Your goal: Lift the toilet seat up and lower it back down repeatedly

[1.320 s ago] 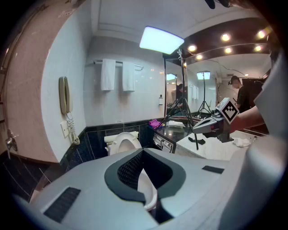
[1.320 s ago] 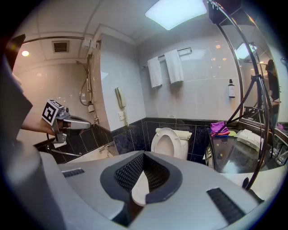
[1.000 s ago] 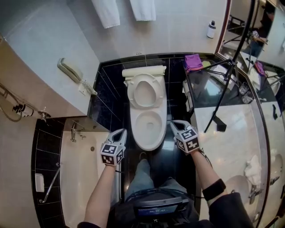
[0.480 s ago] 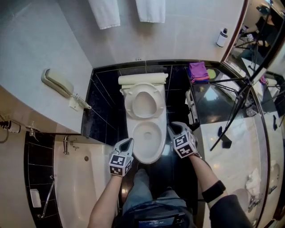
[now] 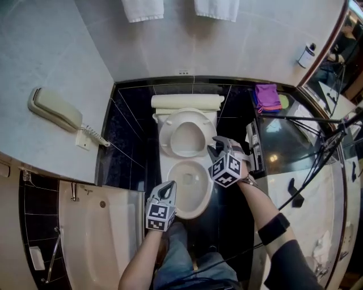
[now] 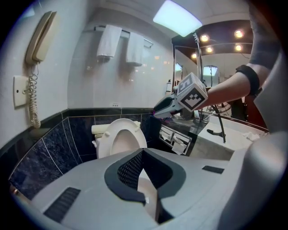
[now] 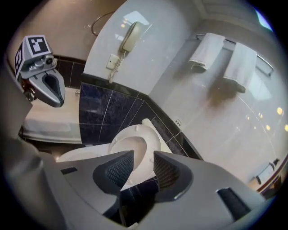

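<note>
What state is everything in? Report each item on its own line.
toilet seat: raised, leaning back against the tank.
left gripper: shut, empty.
right gripper: open, jaws have just been opening, nothing between them.
phone handset: hung up.
towels: hanging.

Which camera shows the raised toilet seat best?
The head view: nearly the whole ring of the toilet seat stands open above the bowl. The left gripper view loses its lower part; the right gripper view shows it tilted and partly covered.
</note>
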Motion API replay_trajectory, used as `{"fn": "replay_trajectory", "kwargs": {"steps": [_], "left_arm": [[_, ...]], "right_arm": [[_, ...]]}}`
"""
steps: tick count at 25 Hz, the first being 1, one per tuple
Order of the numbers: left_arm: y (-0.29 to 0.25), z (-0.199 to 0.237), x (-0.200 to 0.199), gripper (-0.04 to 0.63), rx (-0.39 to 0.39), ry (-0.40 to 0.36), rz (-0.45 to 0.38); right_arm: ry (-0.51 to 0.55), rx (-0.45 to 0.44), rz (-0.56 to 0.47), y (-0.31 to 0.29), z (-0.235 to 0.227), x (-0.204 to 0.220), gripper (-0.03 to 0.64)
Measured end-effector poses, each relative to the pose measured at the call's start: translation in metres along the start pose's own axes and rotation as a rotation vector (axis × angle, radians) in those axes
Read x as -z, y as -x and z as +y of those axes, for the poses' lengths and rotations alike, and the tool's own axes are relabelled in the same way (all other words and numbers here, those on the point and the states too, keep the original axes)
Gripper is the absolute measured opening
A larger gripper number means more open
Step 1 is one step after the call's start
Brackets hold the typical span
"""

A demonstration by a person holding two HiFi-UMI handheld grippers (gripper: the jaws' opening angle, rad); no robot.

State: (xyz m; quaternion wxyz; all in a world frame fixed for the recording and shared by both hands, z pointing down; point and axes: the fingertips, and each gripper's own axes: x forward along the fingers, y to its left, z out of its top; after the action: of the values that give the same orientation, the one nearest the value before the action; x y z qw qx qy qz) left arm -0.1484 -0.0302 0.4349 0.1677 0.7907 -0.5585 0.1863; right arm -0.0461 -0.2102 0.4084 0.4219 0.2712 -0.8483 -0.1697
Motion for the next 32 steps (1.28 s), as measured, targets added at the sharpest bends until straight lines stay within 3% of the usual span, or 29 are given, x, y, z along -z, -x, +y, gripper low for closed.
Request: {"fn": "replay_trajectory", "kwargs": {"steps": [4, 16, 21, 24, 32], "left_arm": [[-0.033, 0.014, 0.001, -0.008, 0.014, 0.010, 0.005], [-0.122, 0.066, 0.017, -0.009, 0.048, -0.004, 0.013], [-0.136, 0.071, 0.032, -0.009, 0.059, 0.012, 0.029], [-0.140, 0.075, 0.038, -0.008, 0.058, 0.019, 0.037], [-0.142, 0.080, 0.042, -0.008, 0.045, 0.036, 0.042]], "right_arm": [[0.109, 0.021, 0.026, -0.055, -0.020, -0.011, 0.155], [0.254, 0.057, 0.063, -0.181, -0.057, -0.031, 0.155], [0.308, 0.035, 0.072, -0.211, -0.062, -0.030, 0.156], [0.340, 0.011, 0.095, -0.224, -0.059, -0.025, 0.117], [0.344, 0.007, 0.107, -0.224, -0.056, -0.025, 0.098]]}}
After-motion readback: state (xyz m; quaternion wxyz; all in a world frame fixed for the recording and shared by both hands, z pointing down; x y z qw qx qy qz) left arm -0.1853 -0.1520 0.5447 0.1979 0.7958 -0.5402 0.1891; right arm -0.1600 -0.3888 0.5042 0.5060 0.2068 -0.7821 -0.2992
